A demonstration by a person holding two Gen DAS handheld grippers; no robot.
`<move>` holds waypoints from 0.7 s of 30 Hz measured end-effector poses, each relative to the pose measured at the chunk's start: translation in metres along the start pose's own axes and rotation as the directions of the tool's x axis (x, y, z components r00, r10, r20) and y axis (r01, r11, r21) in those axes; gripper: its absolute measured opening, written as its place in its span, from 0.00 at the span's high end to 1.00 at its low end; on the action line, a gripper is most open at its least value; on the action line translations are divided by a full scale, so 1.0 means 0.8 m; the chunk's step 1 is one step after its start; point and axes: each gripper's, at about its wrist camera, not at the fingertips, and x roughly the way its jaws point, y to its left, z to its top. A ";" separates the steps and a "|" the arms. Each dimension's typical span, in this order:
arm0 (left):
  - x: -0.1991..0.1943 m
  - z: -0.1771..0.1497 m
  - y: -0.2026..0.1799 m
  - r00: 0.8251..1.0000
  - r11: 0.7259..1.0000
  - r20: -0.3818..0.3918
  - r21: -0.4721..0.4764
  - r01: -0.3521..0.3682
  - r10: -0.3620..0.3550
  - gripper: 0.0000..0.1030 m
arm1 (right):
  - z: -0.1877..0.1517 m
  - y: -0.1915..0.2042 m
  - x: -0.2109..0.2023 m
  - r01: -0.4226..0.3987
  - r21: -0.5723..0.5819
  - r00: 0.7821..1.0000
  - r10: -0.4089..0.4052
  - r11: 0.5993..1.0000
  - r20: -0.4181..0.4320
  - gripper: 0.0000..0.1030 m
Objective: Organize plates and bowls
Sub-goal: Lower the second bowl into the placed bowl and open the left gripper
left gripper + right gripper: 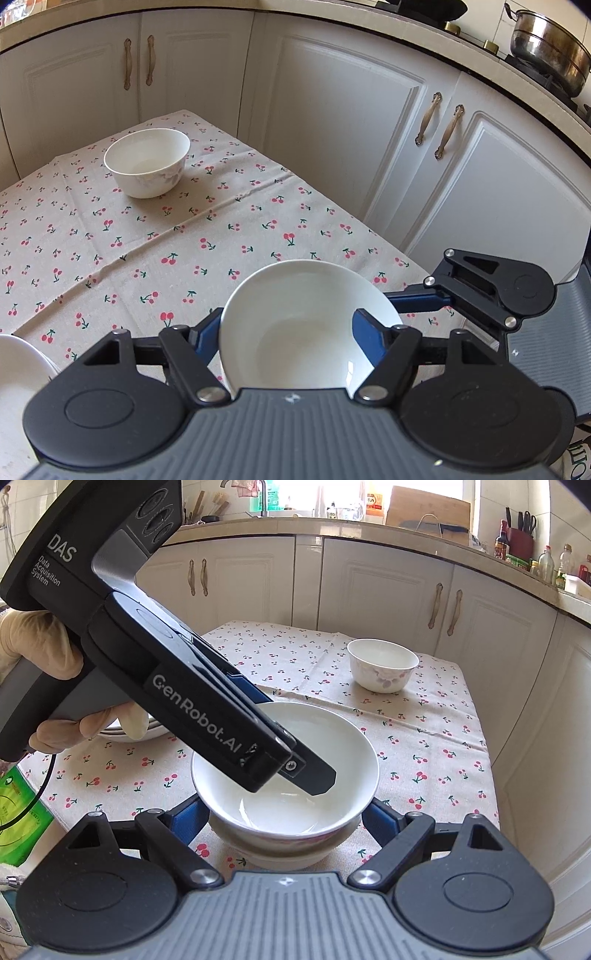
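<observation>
nested bowls (284, 797) near tabletop front edge | left gripper (291, 332) fingers grip top bowl's rim | right gripper (286, 818) fingers flank lower bowl, contact unclear | small bowl (382, 664) at far edge unstacked

My left gripper (295, 775) angles steeply down, one finger inside the rim, one outside; whether the pads press, I can't tell. My gloved left hand (44, 686) wraps its handle. My right gripper (288, 819) sits low, jaws spread wide, pads (188, 818) off to either side.
</observation>
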 end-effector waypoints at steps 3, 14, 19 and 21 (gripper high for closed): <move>0.001 -0.001 0.000 1.000 1.000 -0.002 0.002 -0.002 0.002 0.30 | -0.001 -0.001 0.001 -0.003 0.004 1.000 0.003 1.000 -0.005 0.11; 0.004 -0.003 0.002 1.000 1.000 0.001 -0.004 0.009 -0.009 0.23 | -0.002 -0.003 0.001 -0.010 0.012 1.000 0.010 1.000 -0.002 0.10; 0.002 -0.004 0.004 1.000 1.000 -0.008 0.001 0.008 -0.008 0.22 | -0.004 -0.005 -0.007 -0.010 0.008 0.999 0.010 1.000 0.038 0.00; -0.002 -0.004 0.007 1.000 1.000 -0.006 -0.002 0.001 -0.001 0.22 | -0.002 -0.006 -0.013 -0.015 0.011 0.999 0.015 1.000 0.049 0.00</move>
